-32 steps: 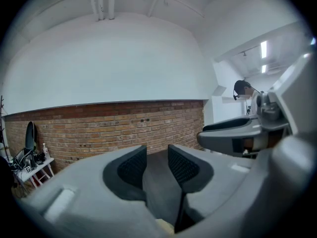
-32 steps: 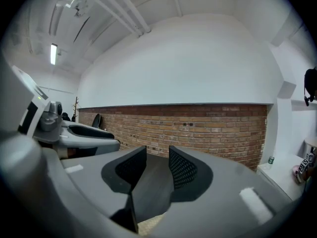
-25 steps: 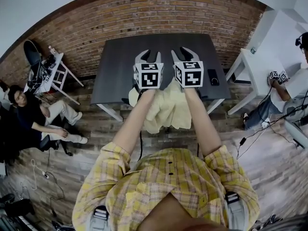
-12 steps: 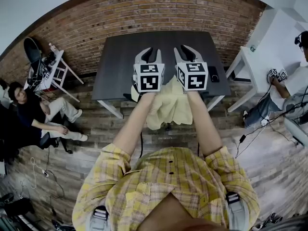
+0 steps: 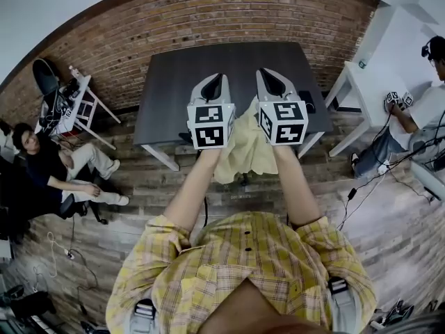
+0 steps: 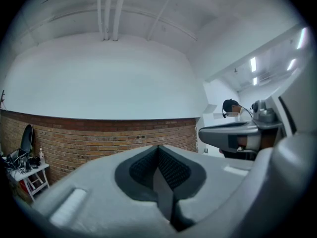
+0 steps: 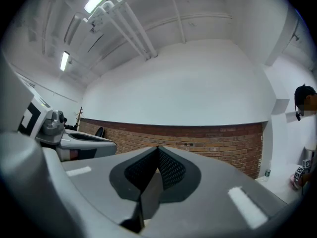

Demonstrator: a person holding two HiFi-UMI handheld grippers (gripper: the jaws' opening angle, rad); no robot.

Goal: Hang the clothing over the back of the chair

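Observation:
A pale yellow garment (image 5: pixel 243 148) hangs draped below and between my two grippers in the head view; the chair under it is almost wholly hidden. My left gripper (image 5: pixel 214 82) and right gripper (image 5: pixel 271 77) are held level side by side above the garment, over the near part of the dark table. Both have their jaws pressed together with nothing between them. In the left gripper view my left gripper (image 6: pixel 158 148) shows its pads meeting, with only the brick wall beyond. The right gripper view shows the same for my right gripper (image 7: pixel 158 148).
A dark grey table (image 5: pixel 174 82) stands ahead against a brick wall (image 5: pixel 229 19), with a small black item (image 5: pixel 308 106) near its right edge. A white side table (image 5: pixel 80 106) and a seated person (image 5: pixel 49 172) are left; a white desk (image 5: pixel 368 96) and another person (image 5: pixel 424 117) are right.
Both grippers went from wide open to shut. They rose and moved forward, away from the garment, which stays draped below them.

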